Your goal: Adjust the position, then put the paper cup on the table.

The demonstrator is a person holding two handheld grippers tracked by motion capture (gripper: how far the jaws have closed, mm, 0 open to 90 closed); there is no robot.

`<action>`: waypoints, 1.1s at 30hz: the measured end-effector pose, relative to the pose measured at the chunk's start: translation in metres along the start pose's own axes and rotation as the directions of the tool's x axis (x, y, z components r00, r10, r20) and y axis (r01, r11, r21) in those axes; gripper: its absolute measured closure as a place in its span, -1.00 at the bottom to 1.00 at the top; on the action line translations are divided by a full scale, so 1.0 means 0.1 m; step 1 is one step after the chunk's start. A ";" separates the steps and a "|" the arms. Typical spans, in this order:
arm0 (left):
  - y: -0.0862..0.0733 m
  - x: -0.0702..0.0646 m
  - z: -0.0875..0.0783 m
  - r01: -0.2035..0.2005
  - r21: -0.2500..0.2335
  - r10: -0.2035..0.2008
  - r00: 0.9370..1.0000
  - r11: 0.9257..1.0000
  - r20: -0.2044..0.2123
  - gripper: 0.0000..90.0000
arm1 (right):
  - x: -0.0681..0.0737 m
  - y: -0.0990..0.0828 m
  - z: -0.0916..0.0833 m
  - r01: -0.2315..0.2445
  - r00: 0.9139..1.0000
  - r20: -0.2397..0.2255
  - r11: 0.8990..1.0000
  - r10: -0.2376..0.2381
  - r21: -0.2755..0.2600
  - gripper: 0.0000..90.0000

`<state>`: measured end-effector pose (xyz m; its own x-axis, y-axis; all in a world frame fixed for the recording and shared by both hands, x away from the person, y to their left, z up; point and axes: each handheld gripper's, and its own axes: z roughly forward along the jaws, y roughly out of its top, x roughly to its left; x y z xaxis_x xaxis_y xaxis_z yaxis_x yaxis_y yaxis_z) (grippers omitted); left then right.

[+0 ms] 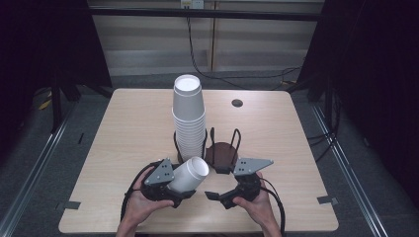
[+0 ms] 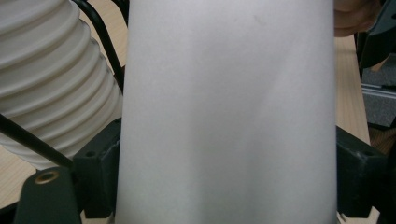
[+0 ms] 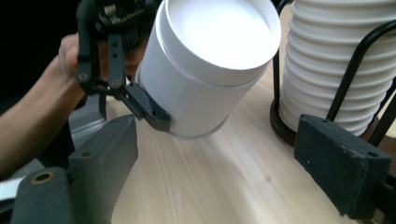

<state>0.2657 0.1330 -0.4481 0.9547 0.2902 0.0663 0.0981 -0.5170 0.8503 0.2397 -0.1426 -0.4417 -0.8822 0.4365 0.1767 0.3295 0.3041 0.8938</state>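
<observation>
My left gripper (image 1: 174, 189) is shut on a white foam cup (image 1: 189, 174) that lies tilted just above the table, its round end turned up and to the right. Its black jaws (image 2: 98, 163) press the cup (image 2: 229, 107) from both sides. From the right gripper view the cup (image 3: 210, 65) hangs close ahead, with a left jaw (image 3: 144, 109) against its wall. My right gripper (image 1: 217, 196) stands open just right of the cup, nothing between its pads (image 3: 343, 158). A tall stack of upturned foam cups (image 1: 188, 116) stands in a black wire holder behind.
A second wire holder with a brown round base (image 1: 222, 155) stands beside the stack, with no cups in it. The wooden table (image 1: 133, 128) has a small dark hole (image 1: 237, 102) at the back. Dark curtains and floor cables surround the table.
</observation>
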 end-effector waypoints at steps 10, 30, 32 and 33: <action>0.00 -0.06 0.08 -0.051 0.098 0.051 0.999 0.994 0.002 -0.65 | -0.03 0.00 0.04 0.017 1.000 -0.011 0.997 -0.016 0.073 -0.69; 0.08 -0.03 0.17 -0.142 0.251 0.135 0.990 0.958 0.047 -0.65 | -0.10 0.18 0.14 0.074 0.997 -0.043 0.959 -0.065 0.274 -0.70; 0.09 -0.03 0.19 -0.151 0.265 0.142 0.989 0.952 0.052 -0.65 | -0.11 0.19 0.13 0.076 0.997 -0.043 0.955 -0.066 0.288 -0.70; 0.09 -0.03 0.20 -0.152 0.270 0.142 0.988 0.951 0.056 -0.65 | -0.12 0.19 0.13 0.073 0.997 -0.041 0.952 -0.064 0.296 -0.70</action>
<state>0.2690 0.1114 -0.4508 0.9730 0.1686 0.1575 0.0240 -0.7530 0.6576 0.2606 -0.1308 -0.4324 -0.9144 0.3813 0.1356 0.3488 0.5723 0.7422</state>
